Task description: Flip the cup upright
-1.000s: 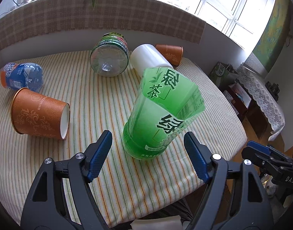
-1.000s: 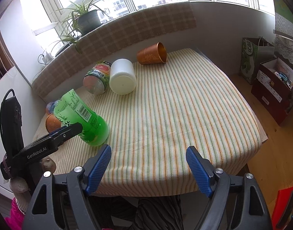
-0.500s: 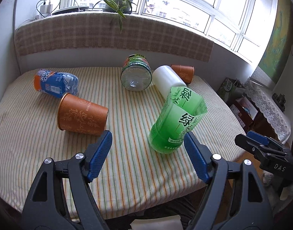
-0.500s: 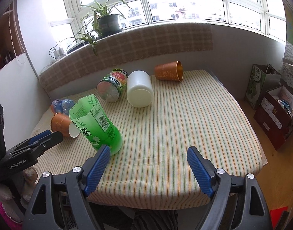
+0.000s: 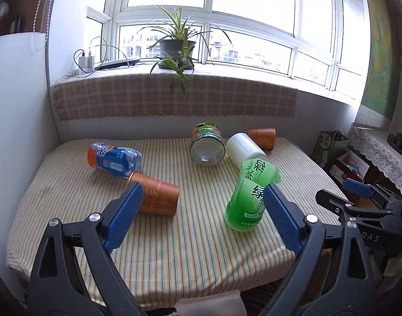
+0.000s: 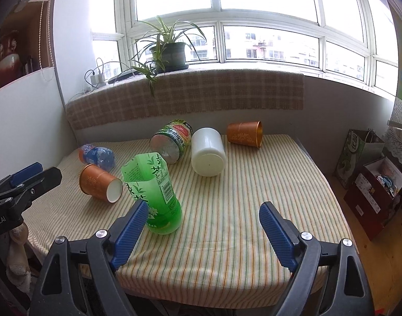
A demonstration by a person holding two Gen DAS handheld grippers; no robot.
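A green cut-bottle cup [image 5: 249, 197] stands upright on the striped table, open end up; it also shows in the right wrist view [image 6: 155, 192]. An orange paper cup [image 5: 157, 197] lies on its side to its left, seen too in the right wrist view [image 6: 99, 184]. A white cup [image 6: 207, 155] and a second orange cup [image 6: 244, 134] lie on their sides at the back. My left gripper [image 5: 202, 213] is open and empty, back from the table's front edge. My right gripper [image 6: 203, 223] is open and empty above the front edge.
A clear green-labelled jar [image 5: 207, 147] and a blue bottle [image 5: 114, 159] lie on their sides on the striped tablecloth [image 6: 240, 205]. A potted plant [image 6: 168, 51] stands on the sill. Bags and boxes [image 6: 372, 181] sit on the floor to the right.
Both grippers have pulled back and up from the table. The green cup, which was between the left jaws a second ago, now stands free farther away.
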